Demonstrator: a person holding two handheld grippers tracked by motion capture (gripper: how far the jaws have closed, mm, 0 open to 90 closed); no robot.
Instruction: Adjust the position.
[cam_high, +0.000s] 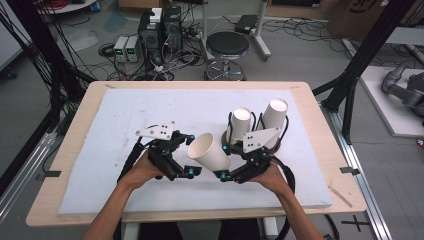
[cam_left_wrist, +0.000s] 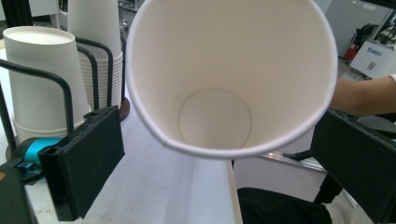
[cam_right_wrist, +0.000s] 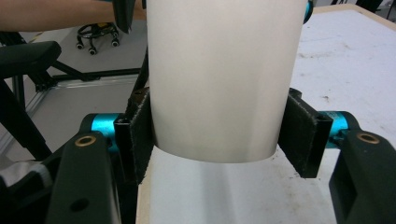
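In the high view, the right gripper (cam_high: 221, 161) clamps a white paper cup (cam_high: 210, 151) near its base, the cup tilted with its mouth toward the left gripper (cam_high: 191, 155), above the white mat (cam_high: 120, 115). Behind stand two cup stacks (cam_high: 240, 124) in a wire rack.

The left gripper view looks into the cup's (cam_left_wrist: 231, 79) open mouth; its jaws stand wide, apart from the rim.

In the right gripper view, both pads (cam_right_wrist: 140, 135) press the cup's (cam_right_wrist: 219, 79) sides.
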